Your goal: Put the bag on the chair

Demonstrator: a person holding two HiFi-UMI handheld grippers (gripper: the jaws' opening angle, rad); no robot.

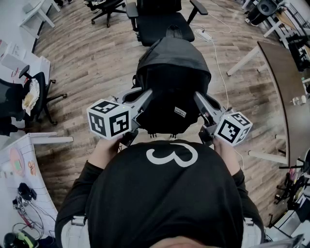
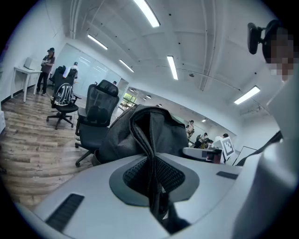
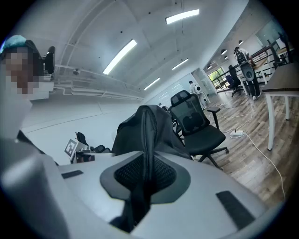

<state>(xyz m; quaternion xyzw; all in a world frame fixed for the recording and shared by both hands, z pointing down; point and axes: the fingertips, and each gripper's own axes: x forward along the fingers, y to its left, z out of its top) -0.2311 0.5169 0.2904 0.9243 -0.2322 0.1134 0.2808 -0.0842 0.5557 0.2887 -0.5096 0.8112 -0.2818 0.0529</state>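
A black backpack [image 1: 172, 77] hangs in the air in front of me, carried between both grippers. My left gripper [image 1: 140, 104] is shut on the bag's left strap [image 2: 150, 154], which runs down between its jaws. My right gripper [image 1: 202, 104] is shut on the right strap [image 3: 145, 154] in the same way. The black office chair [image 1: 162, 22] stands just beyond the bag on the wooden floor; its seat is partly hidden by the bag. The chair [image 3: 198, 128] appears to the right of the bag [image 3: 140, 130] in the right gripper view, and the chair [image 2: 96, 112] stands left of the bag [image 2: 154, 130] in the left gripper view.
A second black chair [image 1: 104, 7] stands at the far left back. A white power strip and cable [image 1: 206, 35] lie on the floor right of the chair. A dark-topped desk [image 1: 283, 87] runs along the right. A chair holding things [image 1: 29, 94] stands at the left.
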